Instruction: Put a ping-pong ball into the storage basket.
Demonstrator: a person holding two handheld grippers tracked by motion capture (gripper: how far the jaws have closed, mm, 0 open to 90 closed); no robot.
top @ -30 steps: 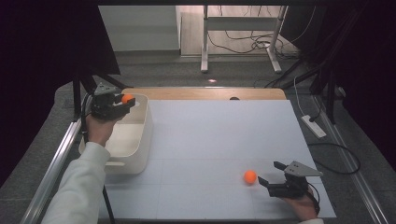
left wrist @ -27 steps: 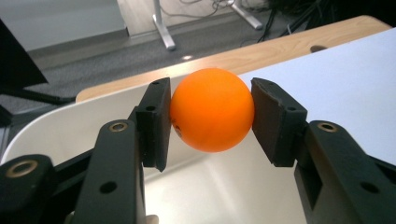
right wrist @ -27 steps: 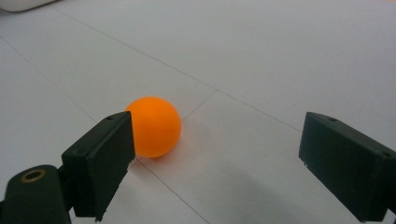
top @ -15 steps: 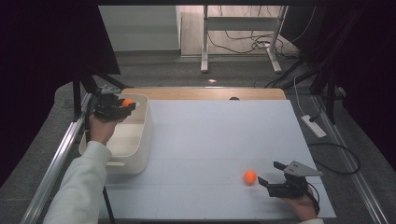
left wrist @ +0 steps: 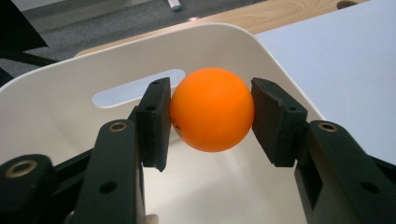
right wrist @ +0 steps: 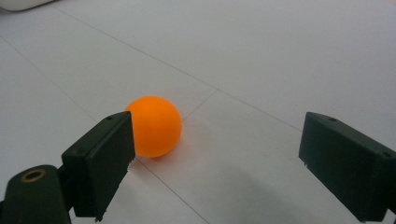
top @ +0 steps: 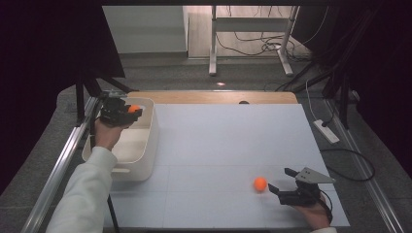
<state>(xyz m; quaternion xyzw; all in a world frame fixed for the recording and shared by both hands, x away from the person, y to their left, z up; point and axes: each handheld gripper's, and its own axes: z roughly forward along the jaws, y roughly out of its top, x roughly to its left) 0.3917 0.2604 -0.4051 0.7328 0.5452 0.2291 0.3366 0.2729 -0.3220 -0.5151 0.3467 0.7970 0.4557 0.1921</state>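
A: Left gripper (left wrist: 212, 112): jaws closed on an orange ball (left wrist: 212, 109), one pad against each side. It is held over the open mouth of the white bin (left wrist: 56, 116), near the far wall with the handle slot.

B: Noted. In the high view the bin (top: 145, 160) sits at the table's left edge, so the step in hand looks like the drop. Right side?

A: Right gripper (right wrist: 219, 163): jaws wide apart, nothing held. The second orange ball (right wrist: 154, 126) rests on the white table (right wrist: 261, 56) just ahead of one jaw, off-centre in the gap, not gripped.

B: Judgement: next the left jaws need to part so the ball falls inside the bin walls. Afterwards the right gripper should shift sideways to centre its ball before closing, or the ball may roll away.
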